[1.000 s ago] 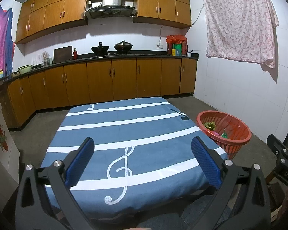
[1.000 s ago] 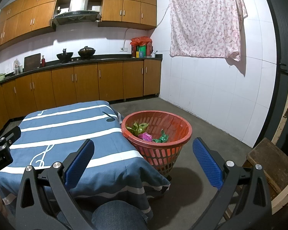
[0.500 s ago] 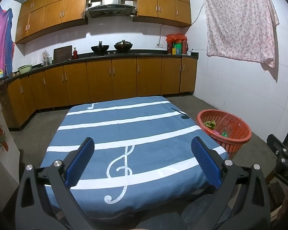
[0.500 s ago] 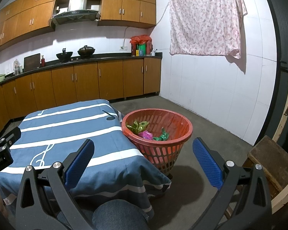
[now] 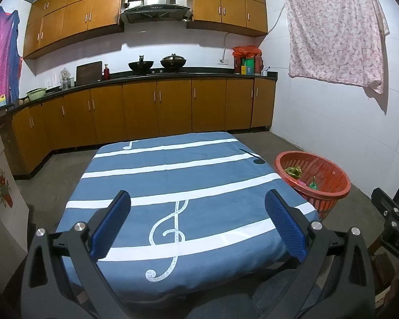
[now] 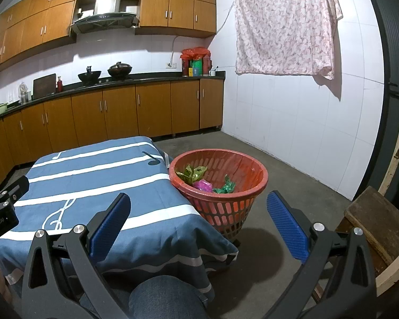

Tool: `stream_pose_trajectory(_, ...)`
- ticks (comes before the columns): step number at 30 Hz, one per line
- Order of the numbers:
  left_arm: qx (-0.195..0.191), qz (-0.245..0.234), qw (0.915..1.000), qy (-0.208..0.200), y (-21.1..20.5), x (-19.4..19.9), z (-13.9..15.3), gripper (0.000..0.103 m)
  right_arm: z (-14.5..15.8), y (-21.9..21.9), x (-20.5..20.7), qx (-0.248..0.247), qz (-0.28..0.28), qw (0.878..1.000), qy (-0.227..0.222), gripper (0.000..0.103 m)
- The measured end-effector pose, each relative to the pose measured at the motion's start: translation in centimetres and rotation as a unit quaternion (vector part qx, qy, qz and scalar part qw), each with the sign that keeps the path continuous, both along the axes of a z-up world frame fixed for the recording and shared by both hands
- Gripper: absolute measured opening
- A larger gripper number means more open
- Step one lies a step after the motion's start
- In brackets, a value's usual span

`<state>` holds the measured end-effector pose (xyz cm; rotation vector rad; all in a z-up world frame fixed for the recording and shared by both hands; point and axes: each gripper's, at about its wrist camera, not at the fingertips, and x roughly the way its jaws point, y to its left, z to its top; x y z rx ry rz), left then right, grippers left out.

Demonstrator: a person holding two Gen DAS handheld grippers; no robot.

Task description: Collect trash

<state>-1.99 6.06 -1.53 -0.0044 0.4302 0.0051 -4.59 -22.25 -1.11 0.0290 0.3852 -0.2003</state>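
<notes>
An orange plastic basket [image 6: 226,207] stands on the floor against the table's right side, also visible in the left wrist view as basket [image 5: 324,186]. Inside lie crumpled wrappers: green-yellow [image 6: 192,172], pink [image 6: 202,186] and green [image 6: 226,187]. The table carries a blue cloth with white stripes and music notes [image 5: 173,186]; nothing lies on it. My left gripper [image 5: 198,220] hovers open over the table's near edge. My right gripper [image 6: 198,222] is open near the table's right corner, short of the basket. Both hold nothing.
Wooden kitchen cabinets and a dark counter [image 5: 157,75] with pots run along the far wall. A floral cloth [image 6: 284,26] hangs on the right wall. A wooden stool [image 6: 377,223] sits at the right. A person's knee [image 6: 162,297] shows below. Concrete floor surrounds the basket.
Both views have shifted only slightly; the basket sits a little higher in frame. Both grippers stay open and hold nothing.
</notes>
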Motion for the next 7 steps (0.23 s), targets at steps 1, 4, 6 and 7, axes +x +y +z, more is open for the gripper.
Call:
stream_pose_trajectory(1, 0.0, 0.0, 1.0, 0.0, 0.03, -0.03, -0.02, 0.099, 0.11, -0.11, 0.09, 0.0, 0.0, 1.0, 0.0, 0.101)
stream_pose_trajectory(4, -0.001, -0.001, 1.0, 0.002, -0.02, 0.02, 0.08, 0.099, 0.15, -0.1, 0.09, 0.0, 0.0, 1.0, 0.0, 0.101)
stream_pose_trajectory(6, -0.002, -0.001, 1.0, 0.003, 0.01, 0.12, 0.1, 0.099, 0.07, 0.02, -0.02, 0.0, 0.0, 1.0, 0.0, 0.101)
stream_pose_trajectory(7, -0.001, -0.001, 1.0, 0.003, -0.01, 0.2, 0.12, 0.099, 0.18, -0.1, 0.09, 0.0, 0.0, 1.0, 0.0, 0.101)
